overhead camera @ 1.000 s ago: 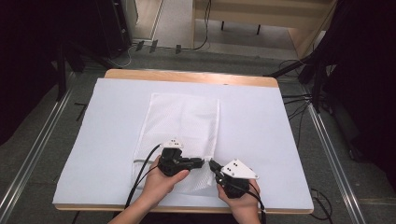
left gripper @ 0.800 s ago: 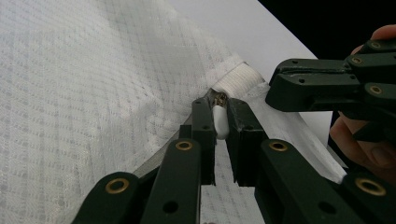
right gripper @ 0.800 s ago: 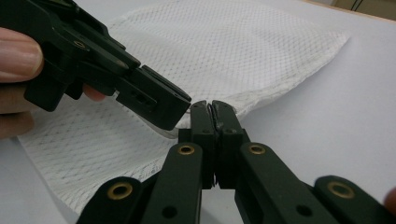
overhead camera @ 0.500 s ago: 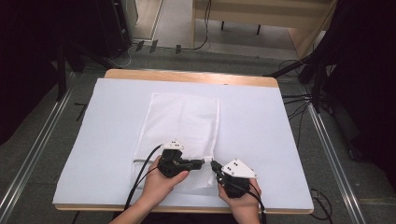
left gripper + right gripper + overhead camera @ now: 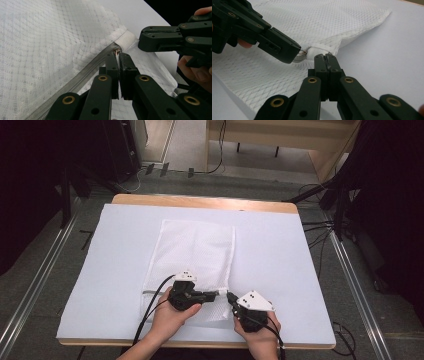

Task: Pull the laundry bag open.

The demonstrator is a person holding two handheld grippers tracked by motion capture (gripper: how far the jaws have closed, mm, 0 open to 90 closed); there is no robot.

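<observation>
The white mesh bag (image 5: 192, 262) lies flat on the white sheet (image 5: 300, 270) covering the table (image 5: 200, 201), running from mid-table toward the near edge. Its grey zipper (image 5: 75, 80) runs along the bag's near end.

My left gripper (image 5: 212, 296) sits over that near end. Its jaws are closed on a small metal piece, judged to be the zipper pull (image 5: 116, 51), beside the white fabric tab (image 5: 126, 40) at the bag's near right corner.

My right gripper (image 5: 231, 297) is just right of it, jaws pressed together, their tips at the tab. Whether cloth is caught between them I cannot tell.

Judgement: the step in hand is working the zipper. The next move calls for anchoring the corner with the right and drawing the pull along the track toward the table's left edge, level, to avoid snagging mesh.
</observation>
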